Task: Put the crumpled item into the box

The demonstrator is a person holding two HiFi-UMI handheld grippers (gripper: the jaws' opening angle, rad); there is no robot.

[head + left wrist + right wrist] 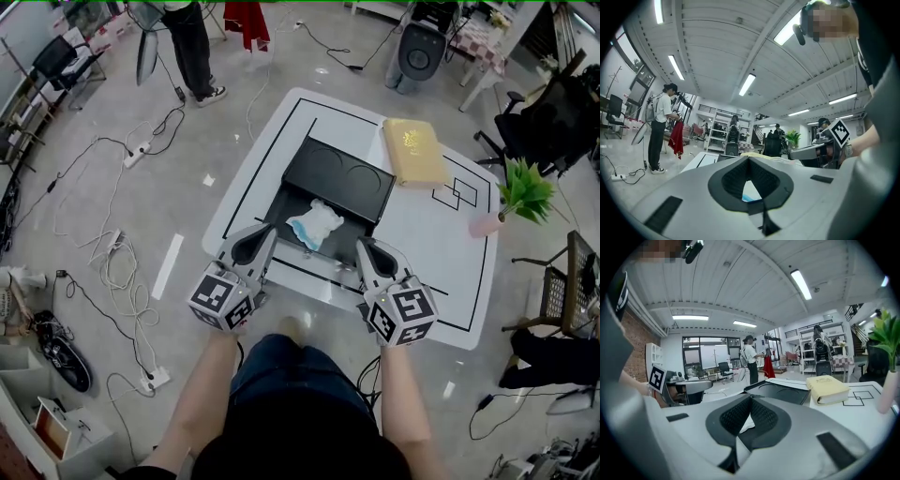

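Observation:
A crumpled white and blue item (316,225) lies in the open black box (292,208), whose raised lid (339,178) shows two round outlines. My left gripper (265,232) hovers just left of the item, jaws together and empty. My right gripper (364,246) hangs to the item's right, also shut with nothing in it. In the left gripper view the closed gripper (749,159) fills the bottom, and a bit of the item (751,192) shows through the gap behind the tips. The right gripper view shows that gripper (751,398) closed, with the lid (780,392) beyond.
A yellow book (413,150) lies on the white table (441,262) at the far right, beside a green plant in a pink vase (518,192). A person (192,47) stands on the floor beyond. Cables (103,253) trail over the floor at left; chairs stand at right.

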